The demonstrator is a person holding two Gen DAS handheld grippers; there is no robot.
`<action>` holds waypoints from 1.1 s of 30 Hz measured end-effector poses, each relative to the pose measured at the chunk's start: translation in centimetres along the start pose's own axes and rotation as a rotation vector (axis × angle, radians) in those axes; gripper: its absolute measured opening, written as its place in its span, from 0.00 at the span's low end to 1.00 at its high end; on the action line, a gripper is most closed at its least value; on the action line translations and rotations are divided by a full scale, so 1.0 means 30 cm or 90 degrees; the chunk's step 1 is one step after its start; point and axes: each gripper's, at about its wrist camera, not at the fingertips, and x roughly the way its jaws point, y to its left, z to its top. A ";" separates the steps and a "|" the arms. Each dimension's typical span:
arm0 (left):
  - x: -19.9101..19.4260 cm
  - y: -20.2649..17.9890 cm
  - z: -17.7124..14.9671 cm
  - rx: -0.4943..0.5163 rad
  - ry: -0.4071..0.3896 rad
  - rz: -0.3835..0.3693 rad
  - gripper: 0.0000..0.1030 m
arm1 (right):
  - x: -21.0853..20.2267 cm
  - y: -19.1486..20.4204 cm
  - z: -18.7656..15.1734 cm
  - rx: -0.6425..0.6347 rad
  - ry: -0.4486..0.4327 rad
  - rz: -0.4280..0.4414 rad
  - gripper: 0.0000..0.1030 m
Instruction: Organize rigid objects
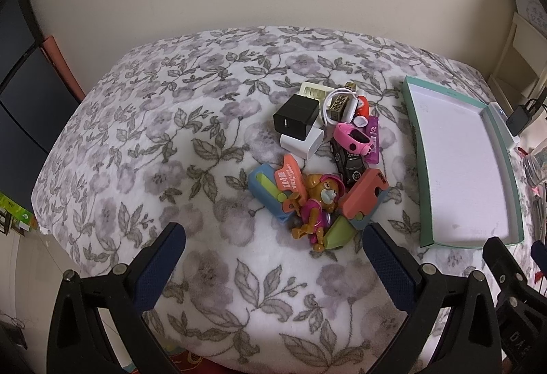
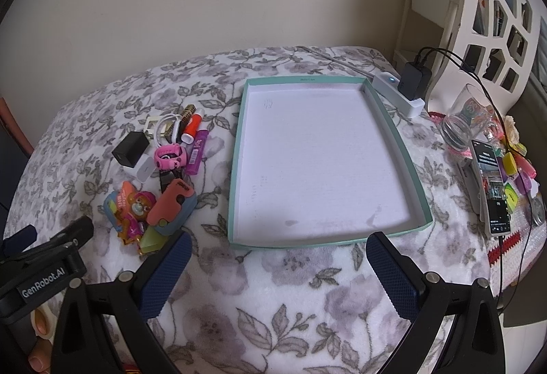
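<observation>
Two hand-held grippers are hovering over a floral blanket (image 1: 143, 141), both with jaws spread wide and gripping nothing: the left hand-held gripper (image 1: 273, 257) is facing a heap of small items, the right hand-held gripper (image 2: 278, 264) is facing a teal tray (image 2: 236, 148). Only the right wrist view is showing what lies to the right of the tray: a glass (image 2: 468, 120), a phone (image 2: 494, 189) and a white power strip (image 2: 396, 90) at the tray's far right corner. Left of the tray, the heap is sitting just beside it, not touching. A black charger (image 1: 295, 117) is resting on a white charger (image 1: 302, 143) at the far end; a pink watch (image 1: 352, 136) is lying between them and the tray. A purple tube (image 2: 197, 151) is lying with its long axis running away from the camera, parallel to the tray's left wall. Nearest the left gripper, a dog figure (image 1: 316, 209) is lying on its back, head pointing away, flanked by a blue case (image 1: 268, 199) and a coral case (image 1: 364, 194). The tray's white floor is holding nothing.
</observation>
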 end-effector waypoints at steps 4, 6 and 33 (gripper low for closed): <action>0.006 0.013 0.055 -0.004 -0.009 0.006 1.00 | -0.013 0.034 0.046 -0.015 -0.005 0.024 1.00; 0.006 0.030 0.097 -0.005 -0.020 0.007 1.00 | -0.017 0.059 0.077 -0.024 -0.005 0.041 1.00; 0.513 0.108 0.200 -0.094 0.148 -0.070 1.00 | 0.463 0.355 0.151 -0.055 0.232 0.126 0.85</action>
